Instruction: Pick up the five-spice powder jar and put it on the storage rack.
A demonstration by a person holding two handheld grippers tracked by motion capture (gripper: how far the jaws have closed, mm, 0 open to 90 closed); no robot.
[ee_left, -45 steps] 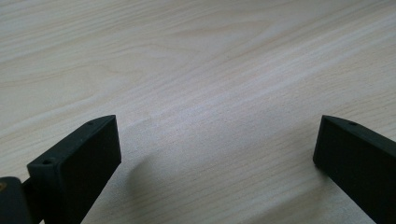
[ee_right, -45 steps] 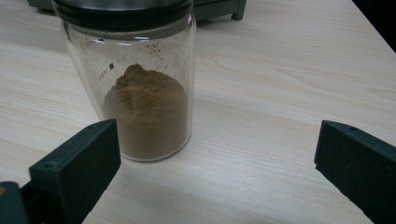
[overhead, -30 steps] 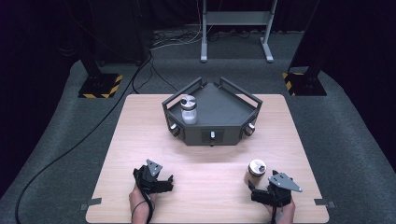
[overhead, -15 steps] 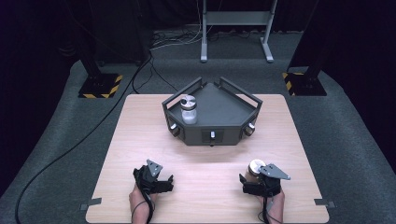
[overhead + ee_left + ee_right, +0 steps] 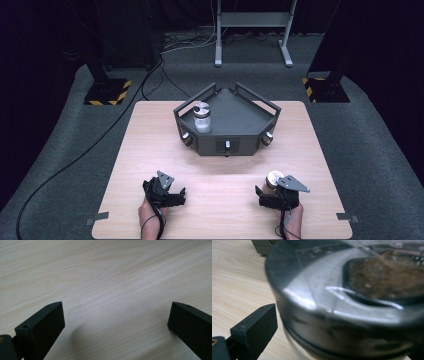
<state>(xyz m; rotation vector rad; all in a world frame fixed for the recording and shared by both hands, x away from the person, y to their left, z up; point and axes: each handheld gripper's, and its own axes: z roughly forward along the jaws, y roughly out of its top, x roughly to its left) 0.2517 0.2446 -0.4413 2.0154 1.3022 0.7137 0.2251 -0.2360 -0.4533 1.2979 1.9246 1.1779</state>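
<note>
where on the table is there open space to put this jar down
Bare wood lies between the left gripper and the right gripper, and along both sides of the grey tray. It is crowded at the tray's left corner, by the white jar, and around the brown jar.

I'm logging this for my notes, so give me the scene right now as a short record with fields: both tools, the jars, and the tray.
left tool: open, jaws wide apart over bare table, holding nothing
right tool: jaws either side of the near jar; grip cannot be told
near jar: upright on the table, metal lid, brownish contents
far jar: upright in the left part of the dark tray
tray: at the table's far middle
</note>
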